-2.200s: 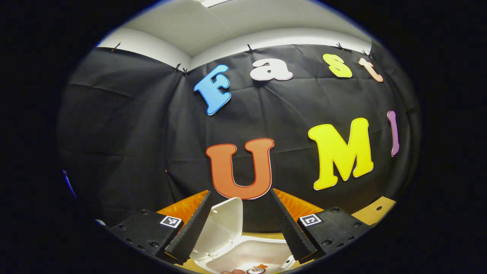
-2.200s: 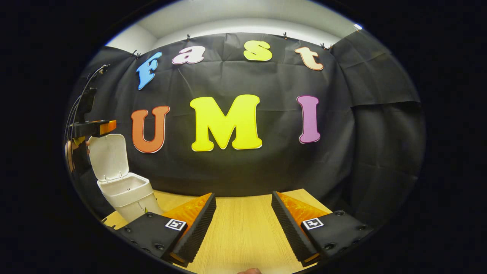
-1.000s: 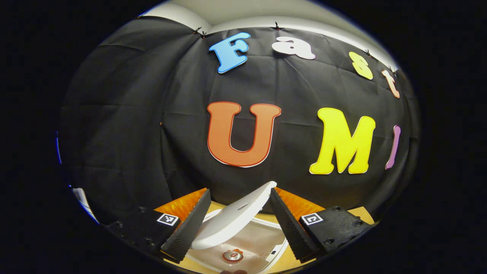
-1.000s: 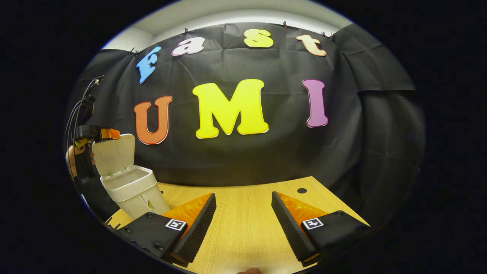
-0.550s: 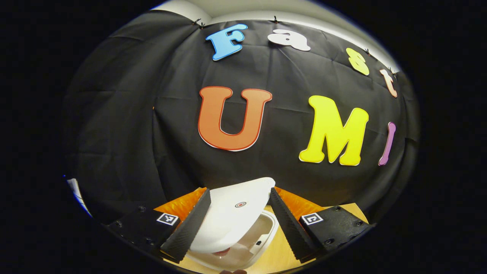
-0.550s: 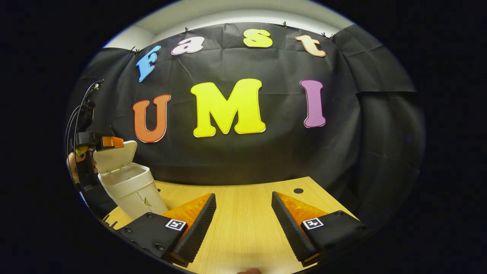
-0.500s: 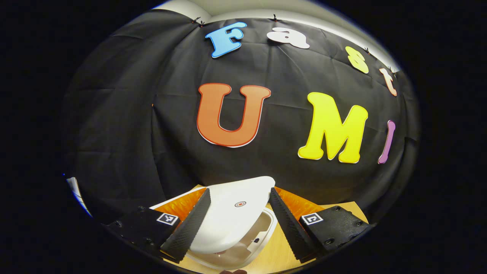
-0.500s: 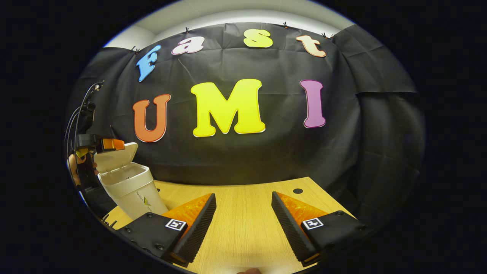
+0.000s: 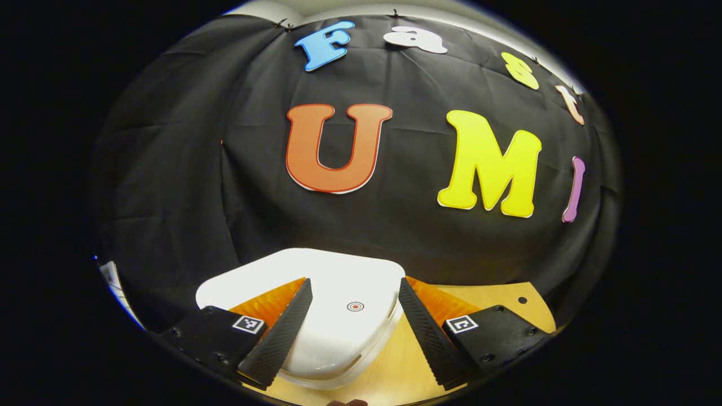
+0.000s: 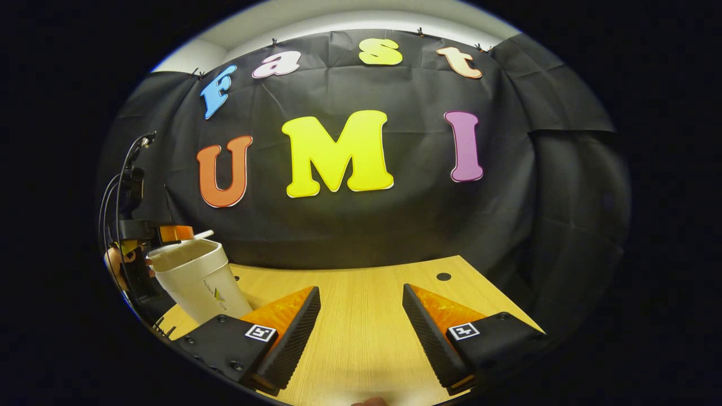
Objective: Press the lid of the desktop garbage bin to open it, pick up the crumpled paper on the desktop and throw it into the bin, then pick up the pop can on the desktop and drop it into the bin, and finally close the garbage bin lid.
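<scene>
The white desktop bin [image 10: 198, 282] stands at the left of the wooden table [image 10: 361, 344] in the right gripper view. Its lid [image 9: 338, 316] lies almost flat over the rim and hides the inside; a small red ring [image 9: 355, 306] marks its top. In the right gripper view the lid [image 10: 194, 235] is a thin white edge just above the rim. My left gripper [image 9: 353, 282] is open, its fingers straddling the lid from above, and it also appears at the bin's far side [image 10: 161, 231]. My right gripper [image 10: 361, 288] hangs open over bare table, holding nothing.
A hand [image 10: 115, 259] and cables [image 10: 121, 186] show behind the bin at the far left. The tabletop has a small round hole [image 10: 443, 277] near its back right corner. The black cloth wall closes the back of the table.
The lid has swung down from upright to nearly flat on the bin, with my left gripper following it down. The can inside is now covered. My right gripper has barely moved.
</scene>
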Tool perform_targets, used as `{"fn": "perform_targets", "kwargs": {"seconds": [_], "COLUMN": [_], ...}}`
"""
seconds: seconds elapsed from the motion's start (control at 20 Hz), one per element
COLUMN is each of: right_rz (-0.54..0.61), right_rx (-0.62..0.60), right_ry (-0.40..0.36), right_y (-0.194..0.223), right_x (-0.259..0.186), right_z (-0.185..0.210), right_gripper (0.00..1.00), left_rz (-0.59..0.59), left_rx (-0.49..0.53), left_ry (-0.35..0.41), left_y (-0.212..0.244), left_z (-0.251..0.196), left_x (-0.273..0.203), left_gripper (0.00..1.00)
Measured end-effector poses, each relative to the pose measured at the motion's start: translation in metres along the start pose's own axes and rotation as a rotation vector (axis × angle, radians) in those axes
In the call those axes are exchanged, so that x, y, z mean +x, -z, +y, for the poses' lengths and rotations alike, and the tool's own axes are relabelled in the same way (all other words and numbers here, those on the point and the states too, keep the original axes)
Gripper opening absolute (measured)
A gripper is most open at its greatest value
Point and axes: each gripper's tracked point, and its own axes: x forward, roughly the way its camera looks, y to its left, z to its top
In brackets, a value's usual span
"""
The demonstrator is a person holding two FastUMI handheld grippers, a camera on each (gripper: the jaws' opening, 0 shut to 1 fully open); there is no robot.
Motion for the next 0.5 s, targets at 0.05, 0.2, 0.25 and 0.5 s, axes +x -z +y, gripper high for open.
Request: {"fn": "perform_targets", "kwargs": {"seconds": [0.05, 0.2, 0.25, 0.5], "right_rz": [0.001, -0.001, 0.0, 0.003], "right_rx": [0.002, -0.004, -0.005, -0.023], "right_ry": [-0.002, -0.002, -0.006, -0.073], "right_y": [0.001, 0.0, 0.001, 0.0], "right_x": [0.0, 0.002, 0.002, 0.008], "right_z": [-0.001, -0.003, -0.003, 0.005], "right_gripper": [0.94, 0.94, 0.94, 0.94], "left_rz": [0.012, 0.029, 0.032, 0.042], "left_rx": [-0.004, 0.019, 0.023, 0.068], "left_ry": [-0.005, -0.045, -0.066, -0.185], "left_y": [0.006, 0.012, 0.013, 0.023], "left_z": [-0.001, -0.001, 0.0, 0.002], "left_x": [0.0, 0.005, 0.005, 0.011], "left_gripper": [1.0, 0.98, 0.98, 0.98]}}
